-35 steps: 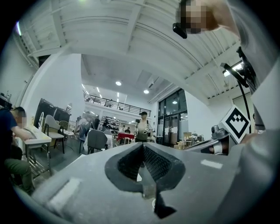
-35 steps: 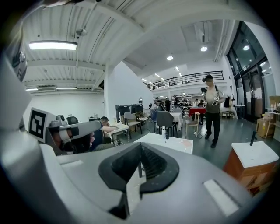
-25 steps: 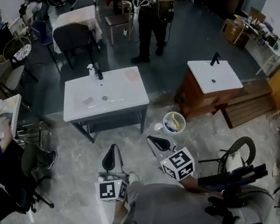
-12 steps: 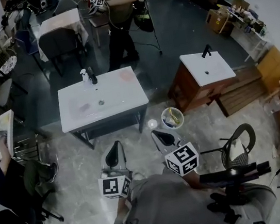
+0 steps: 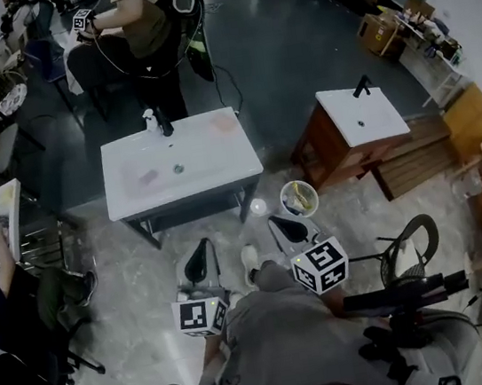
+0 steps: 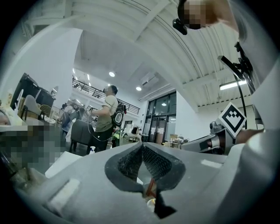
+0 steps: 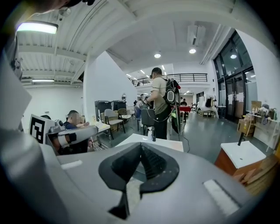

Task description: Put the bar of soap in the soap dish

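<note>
The white washbasin counter stands ahead of me on the floor. On its top a pale pink patch lies at the back right and a fainter one at the left; they are too small to tell soap from dish. My left gripper and right gripper hover side by side over the floor, short of the counter's front edge. Both are shut and hold nothing. In the left gripper view the left gripper has its pads pressed together, and in the right gripper view the right gripper stands the same way.
A spray bottle and a black tap stand at the counter's back edge. A person stands just behind it. A white bucket sits by its right leg. A second basin on a wooden cabinet is at the right, a chair nearer.
Both grippers have moved forward toward the counter, which now sits nearer in the head view. The standing person has walked left to just behind the counter.
</note>
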